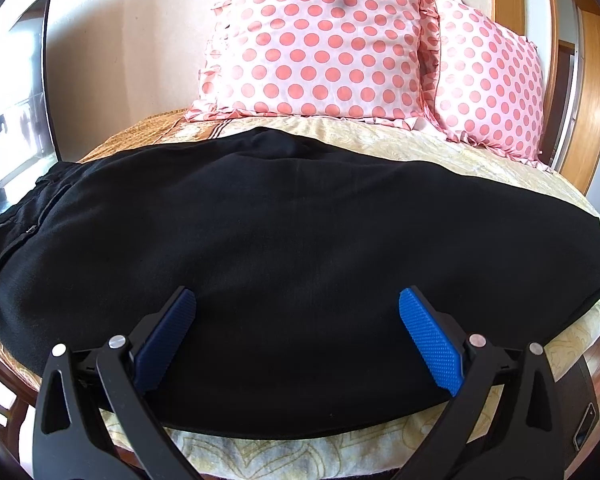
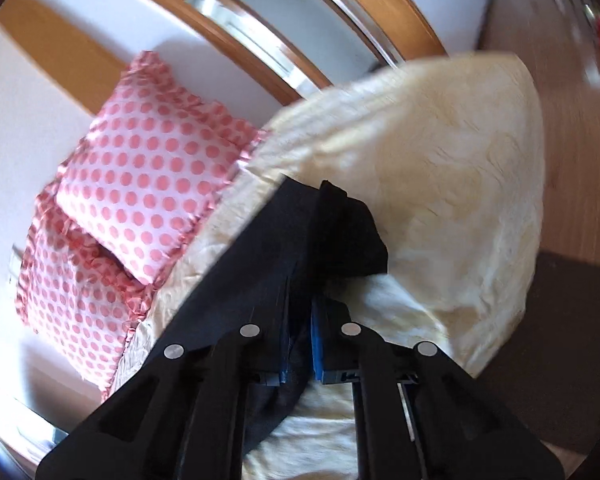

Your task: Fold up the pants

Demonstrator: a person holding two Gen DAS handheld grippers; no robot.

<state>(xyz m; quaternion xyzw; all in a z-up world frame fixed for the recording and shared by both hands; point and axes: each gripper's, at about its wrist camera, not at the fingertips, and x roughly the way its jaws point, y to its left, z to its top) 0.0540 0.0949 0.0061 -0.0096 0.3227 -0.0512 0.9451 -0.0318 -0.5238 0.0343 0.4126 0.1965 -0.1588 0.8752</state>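
bed (image 1: pixel 440 148): cream cover; pillows (image 1: pixel 320 40) | left gripper (image 1: pixel 296 320) jaws wide | right gripper (image 2: pixel 300 280) jaws clamp pants (image 1: pixel 280 240)

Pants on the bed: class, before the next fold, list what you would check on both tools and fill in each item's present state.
1. Right tool shut on the pants: ok.
2. Left tool open, above the pants: ok.
3. Pants lie flat across the bed: ok, a few soft creases.
4. Which end the right tool holds: cannot tell, the view is blurred.
5. Pillows apart from the pants: ok.
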